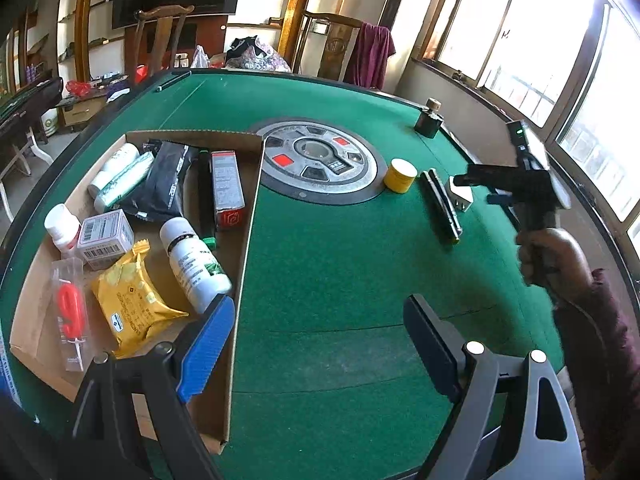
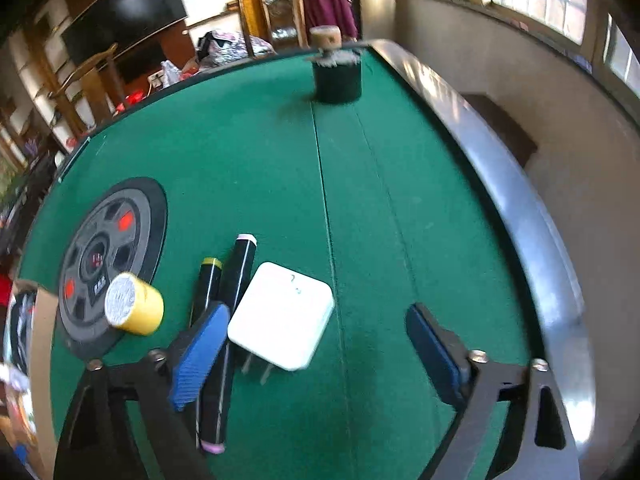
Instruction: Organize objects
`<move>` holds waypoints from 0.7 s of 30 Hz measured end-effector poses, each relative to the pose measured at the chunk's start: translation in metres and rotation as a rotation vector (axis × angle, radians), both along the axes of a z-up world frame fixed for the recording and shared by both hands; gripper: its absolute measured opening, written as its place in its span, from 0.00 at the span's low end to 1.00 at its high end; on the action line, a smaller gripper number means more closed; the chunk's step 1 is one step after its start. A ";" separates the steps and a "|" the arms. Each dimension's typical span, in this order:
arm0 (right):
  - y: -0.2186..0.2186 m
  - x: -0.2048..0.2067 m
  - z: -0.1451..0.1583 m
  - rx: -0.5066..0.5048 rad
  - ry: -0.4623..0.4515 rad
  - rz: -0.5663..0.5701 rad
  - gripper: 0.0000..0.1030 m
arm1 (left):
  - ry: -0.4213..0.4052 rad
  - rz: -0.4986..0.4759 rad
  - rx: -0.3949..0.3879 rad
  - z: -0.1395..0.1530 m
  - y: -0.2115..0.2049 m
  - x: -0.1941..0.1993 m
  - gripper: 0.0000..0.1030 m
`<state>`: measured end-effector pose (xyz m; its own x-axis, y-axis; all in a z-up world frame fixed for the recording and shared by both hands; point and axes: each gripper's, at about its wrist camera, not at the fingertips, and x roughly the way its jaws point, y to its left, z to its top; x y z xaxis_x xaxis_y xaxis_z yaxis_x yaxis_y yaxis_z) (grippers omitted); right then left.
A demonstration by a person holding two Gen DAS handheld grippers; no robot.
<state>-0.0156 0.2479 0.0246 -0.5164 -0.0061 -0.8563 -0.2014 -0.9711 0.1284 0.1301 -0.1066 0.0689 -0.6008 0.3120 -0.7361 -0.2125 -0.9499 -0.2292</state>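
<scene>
Both our left gripper (image 1: 320, 344) and right gripper (image 2: 316, 344) gape empty, the right over a white square plug adapter (image 2: 282, 314) on green felt table (image 2: 248, 152).

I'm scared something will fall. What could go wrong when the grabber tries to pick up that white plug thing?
The right gripper is open with the white charger between its fingers, off to one side. Closing now might catch the black pens beside it too, or push the charger sideways. The yellow jar lies on its side nearby, so a bump could send it rolling. The cardboard box already looks crowded, so dropped things may land on others.
</scene>
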 end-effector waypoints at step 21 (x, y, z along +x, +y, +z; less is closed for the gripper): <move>0.001 0.045 -0.010 -0.128 0.056 0.048 0.75 | 0.171 -0.080 -0.108 0.031 0.069 -0.068 0.83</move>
<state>0.0294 0.2486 0.0145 -0.5596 -0.1390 -0.8170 -0.1443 -0.9545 0.2611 0.0620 -0.0381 0.1002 -0.6964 0.2881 -0.6573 -0.3152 -0.9456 -0.0806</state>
